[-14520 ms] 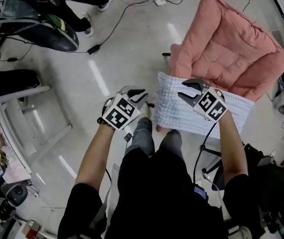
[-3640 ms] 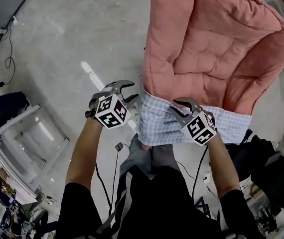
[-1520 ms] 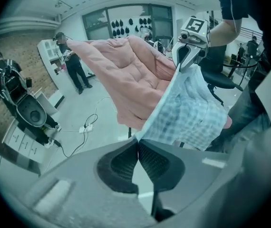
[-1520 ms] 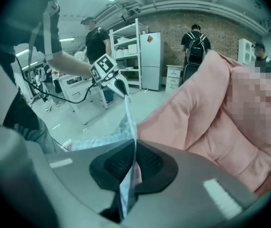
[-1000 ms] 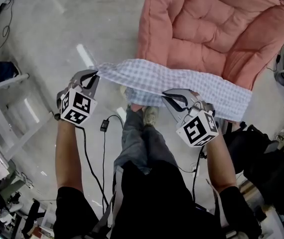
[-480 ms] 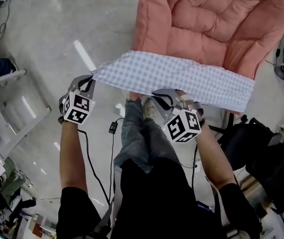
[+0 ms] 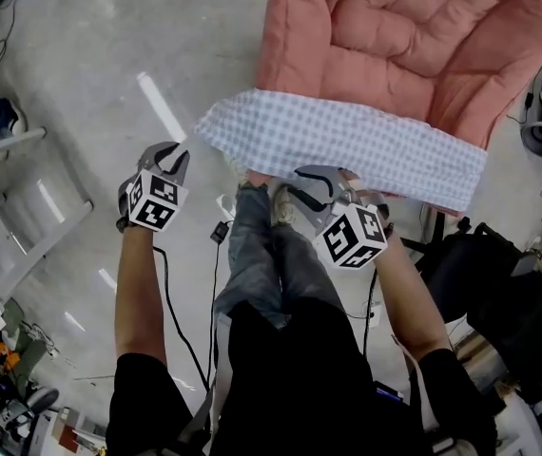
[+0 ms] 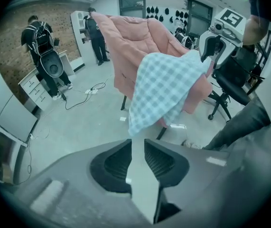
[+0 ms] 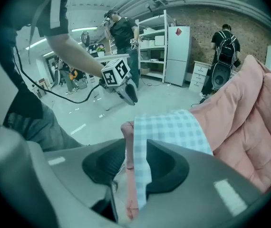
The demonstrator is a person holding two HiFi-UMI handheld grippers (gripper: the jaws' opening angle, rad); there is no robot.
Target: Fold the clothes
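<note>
Grippers: two grey hand-held tools, each bearing a marker cube, both at the front of one pink quilted padded chair (image 7: 414, 46).
Left gripper (image 7: 174, 156): off the chair's front corner, clear of the fabric; its jaws have just been opening and stand a narrow gap apart with nothing between them.
Right gripper (image 7: 307, 184): at the chair's front edge; its jaws have just been opening and stand loosely apart, with the hanging fabric between them.
Clothes: one blue-and-white checked cloth (image 7: 347, 145), spread in a long band across the chair's front edge, one end hanging off the corner nearest the left gripper.
Legs: two, in grey trousers (image 7: 261, 255), directly below the chair's front.
Surface: a pale grey glossy concrete floor (image 7: 90, 55) all round the chair, with cables trailing over it.
Room: a workshop with a brick wall (image 9: 207, 18) behind the chair; one white refrigerator (image 9: 178, 51) and one white shelving rack (image 9: 150, 37) beside that wall; one black office chair (image 8: 230, 80) just beside the pink one.
Shelving: pale boxes on the rack's upper levels.
Bystanders: two people (image 8: 43, 46) standing well beyond the chair in the left gripper view, one wearing a backpack.
</note>
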